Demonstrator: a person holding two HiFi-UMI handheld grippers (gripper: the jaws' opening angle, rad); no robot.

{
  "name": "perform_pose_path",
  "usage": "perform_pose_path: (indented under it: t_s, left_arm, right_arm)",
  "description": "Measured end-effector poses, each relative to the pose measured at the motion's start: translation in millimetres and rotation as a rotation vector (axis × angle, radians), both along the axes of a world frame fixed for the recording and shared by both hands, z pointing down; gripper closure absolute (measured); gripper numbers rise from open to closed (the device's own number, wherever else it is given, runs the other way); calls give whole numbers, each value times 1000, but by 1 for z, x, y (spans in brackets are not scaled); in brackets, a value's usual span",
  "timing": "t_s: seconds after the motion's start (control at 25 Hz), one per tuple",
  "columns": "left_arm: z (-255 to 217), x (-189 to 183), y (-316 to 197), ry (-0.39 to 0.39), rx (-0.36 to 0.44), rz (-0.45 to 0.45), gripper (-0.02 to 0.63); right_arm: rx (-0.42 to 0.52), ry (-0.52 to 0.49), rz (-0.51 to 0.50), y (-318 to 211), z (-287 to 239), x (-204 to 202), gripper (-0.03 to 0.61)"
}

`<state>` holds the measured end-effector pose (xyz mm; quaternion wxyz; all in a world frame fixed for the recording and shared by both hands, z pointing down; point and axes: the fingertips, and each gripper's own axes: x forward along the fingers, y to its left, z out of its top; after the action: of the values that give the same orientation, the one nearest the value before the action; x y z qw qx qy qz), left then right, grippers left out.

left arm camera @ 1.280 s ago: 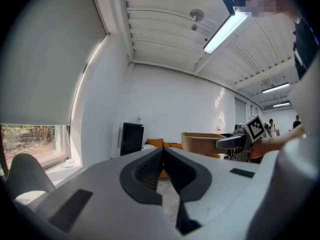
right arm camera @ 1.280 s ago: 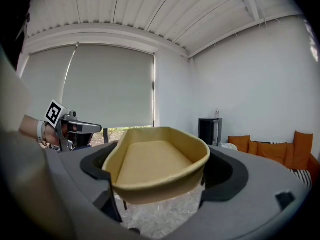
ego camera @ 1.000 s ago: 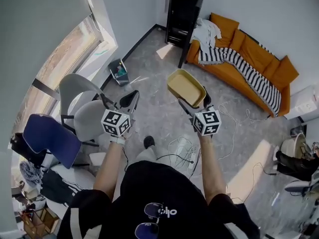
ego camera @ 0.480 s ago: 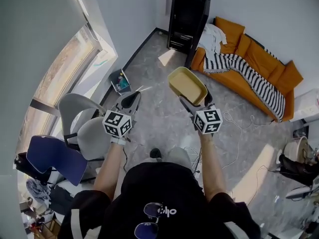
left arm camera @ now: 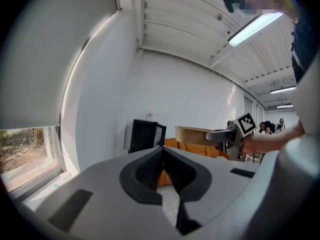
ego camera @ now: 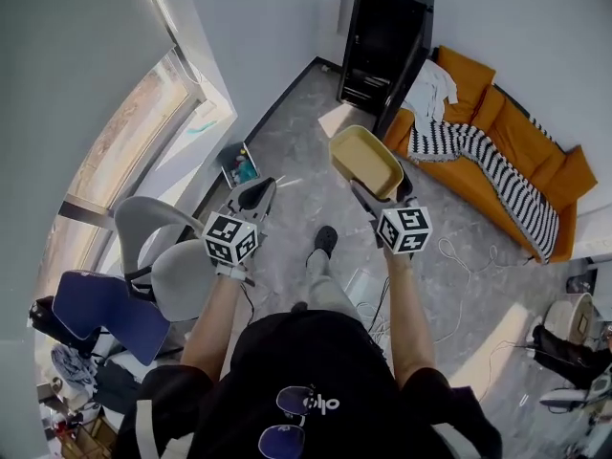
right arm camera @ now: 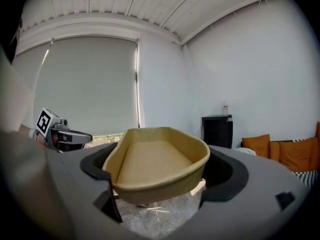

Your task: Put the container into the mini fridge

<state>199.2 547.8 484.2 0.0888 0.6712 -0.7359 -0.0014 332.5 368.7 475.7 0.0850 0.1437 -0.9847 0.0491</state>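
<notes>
My right gripper (ego camera: 375, 191) is shut on the rim of an empty tan container (ego camera: 361, 163), held level above the floor; the same container (right arm camera: 159, 166) fills the right gripper view between the jaws. The black mini fridge (ego camera: 384, 38) stands ahead against the far wall, its door open, and shows small in the left gripper view as the fridge (left arm camera: 144, 136) and in the right gripper view as the fridge (right arm camera: 217, 130). My left gripper (ego camera: 254, 195) is held beside the right one, shut and empty, its jaws (left arm camera: 165, 171) pressed together.
An orange sofa (ego camera: 521, 156) with a striped blanket (ego camera: 492, 161) and a white cloth runs right of the fridge. A small bin (ego camera: 239, 164) sits by the window wall. Grey chairs (ego camera: 163, 247) and a blue one are at the left. Cables (ego camera: 459, 256) lie on the floor.
The person has stepped forward: the fridge and sofa have come nearer and shifted right in the head view. Both grippers keep their pose, the container still held.
</notes>
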Motion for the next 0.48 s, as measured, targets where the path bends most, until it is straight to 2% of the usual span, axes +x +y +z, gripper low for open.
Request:
perform_pose_path:
  t_s: [0.48]
  left_arm:
    - [-28,-130,-157,-16,-15,-40,606]
  right_arm:
    - [-8,-7,-40,-163,-21,-135,48]
